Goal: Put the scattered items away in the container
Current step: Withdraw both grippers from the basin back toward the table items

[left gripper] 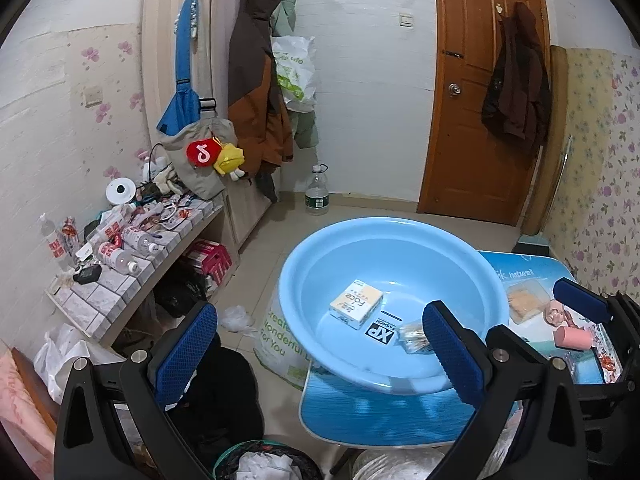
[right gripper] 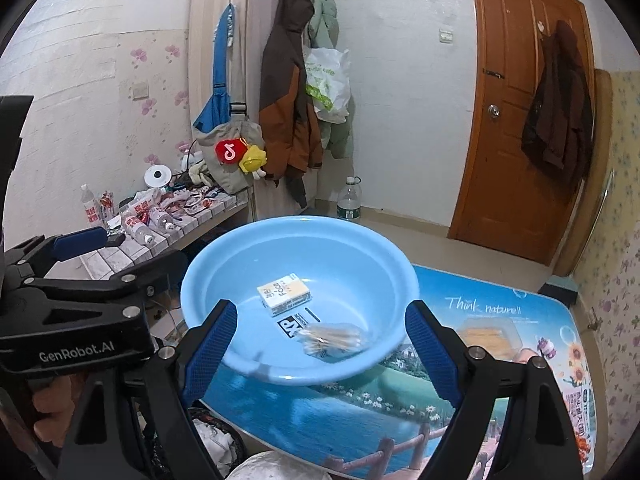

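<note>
Left hand-held gripper (left gripper: 320,344), black frame with blue textured pads, jaws spread wide, nothing between the pads; it hangs near the front edge of the table, left pad out over the floor, right pad in front of the basin's near wall. Right hand-held gripper (right gripper: 320,340), same build, jaws also wide apart and empty, pointing down toward the basin from the near side.

Round light-blue plastic basin (left gripper: 400,240) sits on a small table with a printed blue landscape top (right gripper: 480,320), its left side overhanging the table edge. Inside the basin: a small white-and-yellow tissue packet (left gripper: 356,304) lying flat near the centre, and a clear bag of thin wooden sticks (right gripper: 336,338) nearer the front wall, blurred in the right wrist view. A black-and-white label shows on the basin floor between them.

On the table right of the basin, a pink cylinder (left gripper: 572,338) lies on its side, outside the basin, partly hidden behind the right gripper's finger.
</note>
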`<state>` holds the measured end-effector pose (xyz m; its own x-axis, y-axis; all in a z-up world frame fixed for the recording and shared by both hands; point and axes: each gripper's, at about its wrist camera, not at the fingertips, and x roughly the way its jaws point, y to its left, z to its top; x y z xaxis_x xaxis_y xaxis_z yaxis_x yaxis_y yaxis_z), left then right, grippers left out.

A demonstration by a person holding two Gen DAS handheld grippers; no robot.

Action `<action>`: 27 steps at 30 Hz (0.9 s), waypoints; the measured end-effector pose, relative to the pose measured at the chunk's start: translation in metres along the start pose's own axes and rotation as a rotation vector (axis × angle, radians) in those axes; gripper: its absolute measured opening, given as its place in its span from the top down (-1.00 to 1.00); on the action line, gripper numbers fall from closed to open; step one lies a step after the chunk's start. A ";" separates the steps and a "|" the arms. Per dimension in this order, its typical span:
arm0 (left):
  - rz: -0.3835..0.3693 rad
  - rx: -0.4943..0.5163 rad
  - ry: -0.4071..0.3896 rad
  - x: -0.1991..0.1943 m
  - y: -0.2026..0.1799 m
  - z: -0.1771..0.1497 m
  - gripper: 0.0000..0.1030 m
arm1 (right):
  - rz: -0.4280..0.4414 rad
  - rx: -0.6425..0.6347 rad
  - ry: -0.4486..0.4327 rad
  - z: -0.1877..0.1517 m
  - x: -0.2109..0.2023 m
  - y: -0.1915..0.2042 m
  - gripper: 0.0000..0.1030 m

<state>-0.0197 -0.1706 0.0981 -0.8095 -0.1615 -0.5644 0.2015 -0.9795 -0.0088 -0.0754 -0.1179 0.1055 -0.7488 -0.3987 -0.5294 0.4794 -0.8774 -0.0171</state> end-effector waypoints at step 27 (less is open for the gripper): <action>-0.005 0.009 0.012 0.005 -0.009 -0.003 -1.00 | -0.072 0.039 0.030 -0.006 0.001 -0.015 -0.70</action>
<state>-0.0238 -0.1617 0.0934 -0.8036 -0.1555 -0.5744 0.1926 -0.9813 -0.0038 -0.0804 -0.1036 0.1007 -0.7664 -0.3266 -0.5532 0.4061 -0.9135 -0.0234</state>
